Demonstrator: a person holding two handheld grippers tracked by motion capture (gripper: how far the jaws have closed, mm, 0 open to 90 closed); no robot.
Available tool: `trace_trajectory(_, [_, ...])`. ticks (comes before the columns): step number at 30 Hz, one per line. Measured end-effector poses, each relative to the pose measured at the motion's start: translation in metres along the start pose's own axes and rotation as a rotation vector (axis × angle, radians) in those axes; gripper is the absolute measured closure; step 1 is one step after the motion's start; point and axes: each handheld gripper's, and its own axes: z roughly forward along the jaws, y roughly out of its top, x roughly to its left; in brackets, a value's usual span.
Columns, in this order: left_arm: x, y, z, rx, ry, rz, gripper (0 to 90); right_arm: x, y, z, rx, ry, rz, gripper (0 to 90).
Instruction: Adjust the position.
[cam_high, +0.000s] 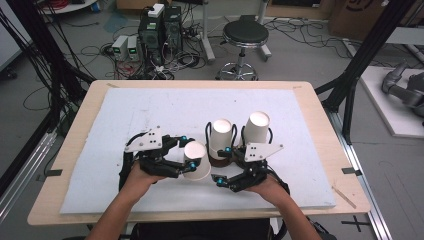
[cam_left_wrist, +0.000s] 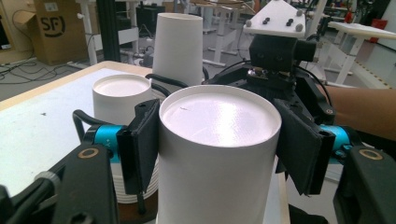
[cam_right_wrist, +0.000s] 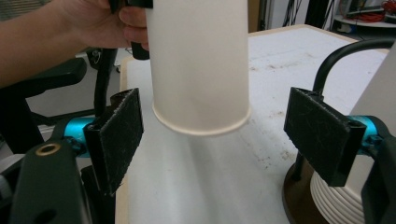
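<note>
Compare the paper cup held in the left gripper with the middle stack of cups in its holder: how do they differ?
The held cup is a single cup, clamped between the left gripper pads; the middle stack is several nested cups, their rims layered at the bottom. The held cup hangs clear above the white board, with its rim off the surface in the right gripper view; the stack sits in a dark holder. Both are white and upside down.

High view above table looking forward and down, two claw-mounted views close in, all sharing the inverted paper cup (cam_high: 196, 161).

Tool (cam_left_wrist: 217, 149) clamped around inverted cup (cam_left_wrist: 217, 154)
</note>
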Motion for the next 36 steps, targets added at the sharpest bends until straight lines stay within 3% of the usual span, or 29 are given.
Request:
trace_trajectory(5, [-0.005, -0.002, 0.012, 0.000, -0.034, 0.011, 35.1, 0.002, -0.001, 0.007, 0.007, 0.006, -0.011, 20.2])
trace_trajectory(12, [-0.008, -0.001, 0.016, -0.032, -0.060, 0.008, 35.1, 0.007, -0.002, 0.016, 0.012, 0.029, -0.017, 20.2])
trace_trajectory(17, [-0.008, -0.001, 0.017, -0.038, -0.068, 0.007, 35.1, 0.006, -0.002, 0.023, -0.018, 0.041, -0.016, 20.8])
trace_trajectory(24, [-0.004, -0.004, 0.016, -0.021, -0.072, -0.012, 35.3, 0.002, -0.001, 0.018, 0.017, 0.055, -0.063, 33.5])
trace_trajectory(26, [-0.003, -0.005, 0.016, -0.002, -0.066, -0.001, 32.3, 0.001, -0.001, 0.015, 0.043, 0.046, -0.075, 34.7])
trace_trajectory(27, [-0.001, -0.006, 0.014, 0.029, -0.033, -0.010, 25.4, 0.000, 0.000, 0.014, 0.052, 0.042, -0.082, 34.8])
trace_trajectory(28, [0.001, -0.007, 0.013, 0.033, -0.035, -0.029, 19.1, 0.000, 0.001, 0.012, 0.061, 0.038, -0.089, 34.9])
trace_trajectory(34, [0.002, -0.006, 0.012, 0.029, -0.072, -0.022, 17.7, -0.004, 0.005, 0.003, 0.068, 0.043, -0.106, 35.6])
trace_trajectory(36, [0.000, -0.005, 0.014, 0.026, -0.094, -0.013, 17.7, -0.004, 0.004, 0.004, 0.093, 0.070, -0.117, 35.6])
